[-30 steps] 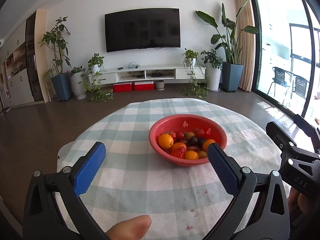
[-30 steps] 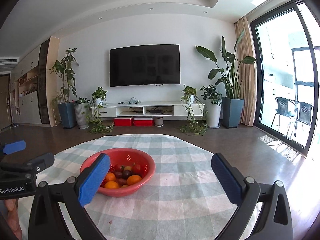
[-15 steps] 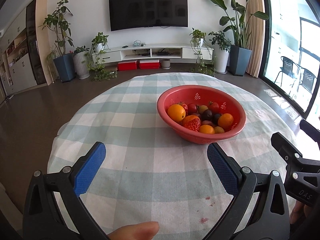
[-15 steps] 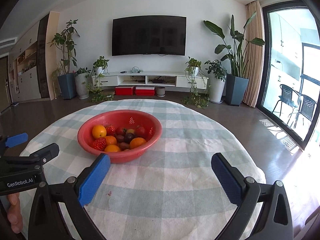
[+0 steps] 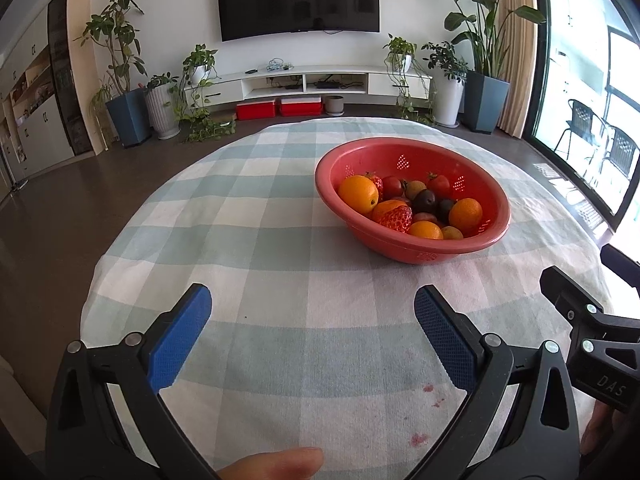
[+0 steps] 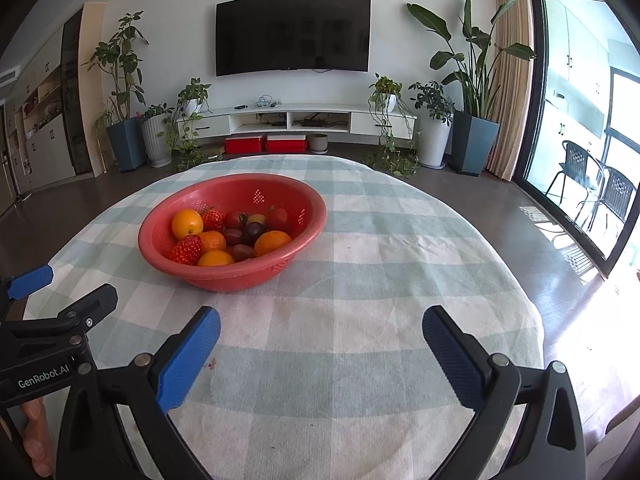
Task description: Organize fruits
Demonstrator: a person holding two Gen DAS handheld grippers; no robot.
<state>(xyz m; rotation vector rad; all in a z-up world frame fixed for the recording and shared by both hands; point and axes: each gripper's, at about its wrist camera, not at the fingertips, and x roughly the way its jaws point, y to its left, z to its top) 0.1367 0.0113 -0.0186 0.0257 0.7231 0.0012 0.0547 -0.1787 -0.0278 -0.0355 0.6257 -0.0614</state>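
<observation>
A red perforated bowl [image 5: 416, 250] stands on the checked tablecloth [image 5: 248, 240], right of centre in the left wrist view and left of centre in the right wrist view [image 6: 240, 280]. It holds oranges [image 5: 358, 193], strawberries [image 5: 396, 218], cherry tomatoes [image 5: 392, 186] and dark plums [image 5: 424, 201]. My left gripper [image 5: 312, 336] is open and empty, over the cloth in front of the bowl. My right gripper [image 6: 320, 354] is open and empty, in front of the bowl and to its right. Each gripper shows at the other view's edge.
The round table drops off to a dark floor [image 6: 500, 208] on all sides. Small red stains [image 5: 428, 392] mark the cloth near me. A TV [image 6: 292, 34], a low white cabinet [image 6: 296, 120], potted plants [image 6: 472, 120] and a glass door [image 6: 592, 120] stand far behind.
Both views have tilted downward and closer to the table, so the bowl sits higher and larger in view. Both grippers stayed open and empty.
</observation>
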